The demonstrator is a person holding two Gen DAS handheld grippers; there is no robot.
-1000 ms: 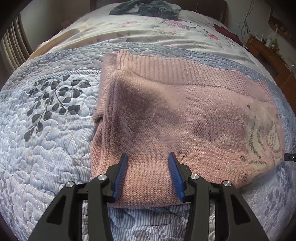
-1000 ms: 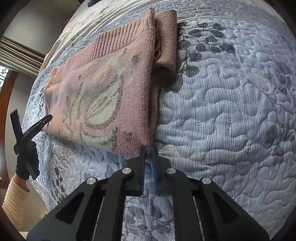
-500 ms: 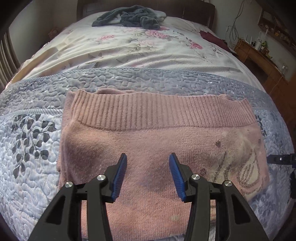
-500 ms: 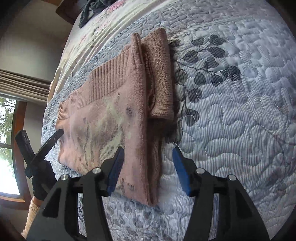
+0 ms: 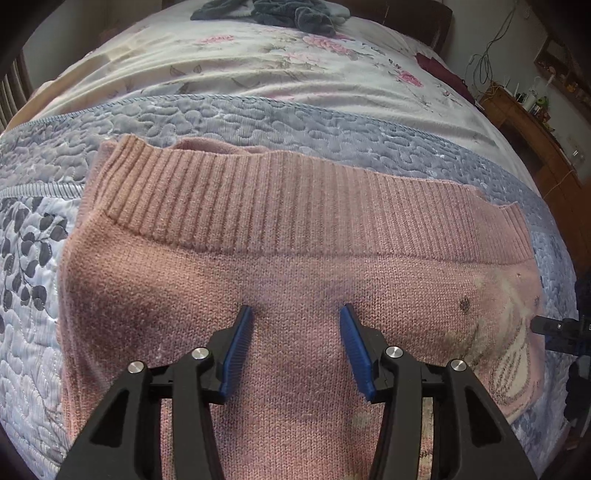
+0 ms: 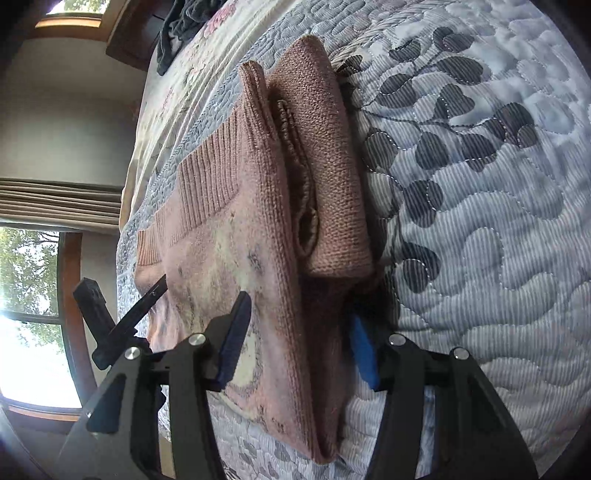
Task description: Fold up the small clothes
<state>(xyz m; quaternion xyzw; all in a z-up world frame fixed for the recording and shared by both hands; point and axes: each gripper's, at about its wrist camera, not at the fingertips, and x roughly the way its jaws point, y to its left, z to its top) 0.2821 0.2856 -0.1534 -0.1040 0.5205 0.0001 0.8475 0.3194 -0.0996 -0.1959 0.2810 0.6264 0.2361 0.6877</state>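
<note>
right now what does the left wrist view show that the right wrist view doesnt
Only the left wrist view shows the wooden side table with small items and the dark red cloth on the floral sheet. Only the right wrist view shows the window, the curtain and the tucked sleeve along the sweater's edge. Both show the pink sweater folded on the blue quilt, the dark clothes pile and both grippers, left and right, open over the knit.

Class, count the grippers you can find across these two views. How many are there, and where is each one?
2. The left gripper hovers open over the middle of the pink sweater. The right gripper sits open, astride the sweater's folded edge. No other is visible.
</note>
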